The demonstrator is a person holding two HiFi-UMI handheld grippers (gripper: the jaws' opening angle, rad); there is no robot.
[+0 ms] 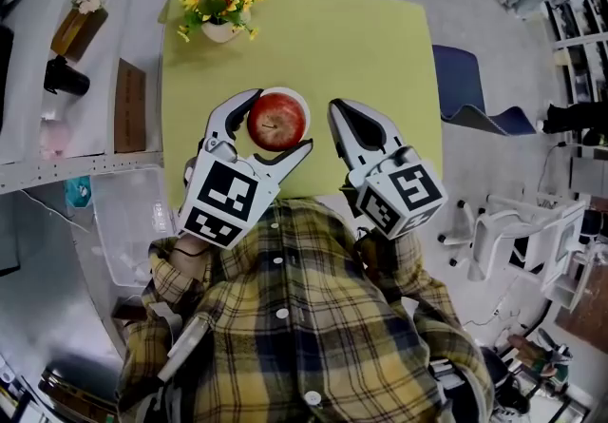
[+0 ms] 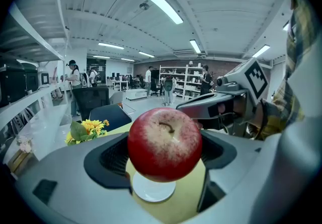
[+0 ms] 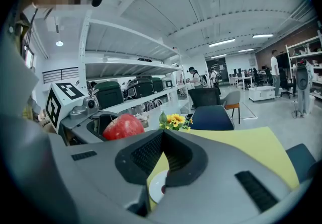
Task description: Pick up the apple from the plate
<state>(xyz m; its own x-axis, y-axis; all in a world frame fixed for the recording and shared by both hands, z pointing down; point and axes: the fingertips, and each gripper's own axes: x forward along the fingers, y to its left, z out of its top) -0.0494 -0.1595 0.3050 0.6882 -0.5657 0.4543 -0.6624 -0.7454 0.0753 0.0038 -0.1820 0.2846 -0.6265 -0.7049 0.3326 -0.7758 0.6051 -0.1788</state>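
As left tongs (image 1: 278, 123) grip apple (image 2: 164, 143) (above plate (image 2: 151, 194)), right tongs (image 1: 335, 109) near.

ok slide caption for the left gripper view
Left gripper clamps the red apple over its white plate on the yellow table.

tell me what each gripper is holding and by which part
The left gripper clamps the apple by its opposite sides, above the plate. The right gripper holds nothing, its jaws together.
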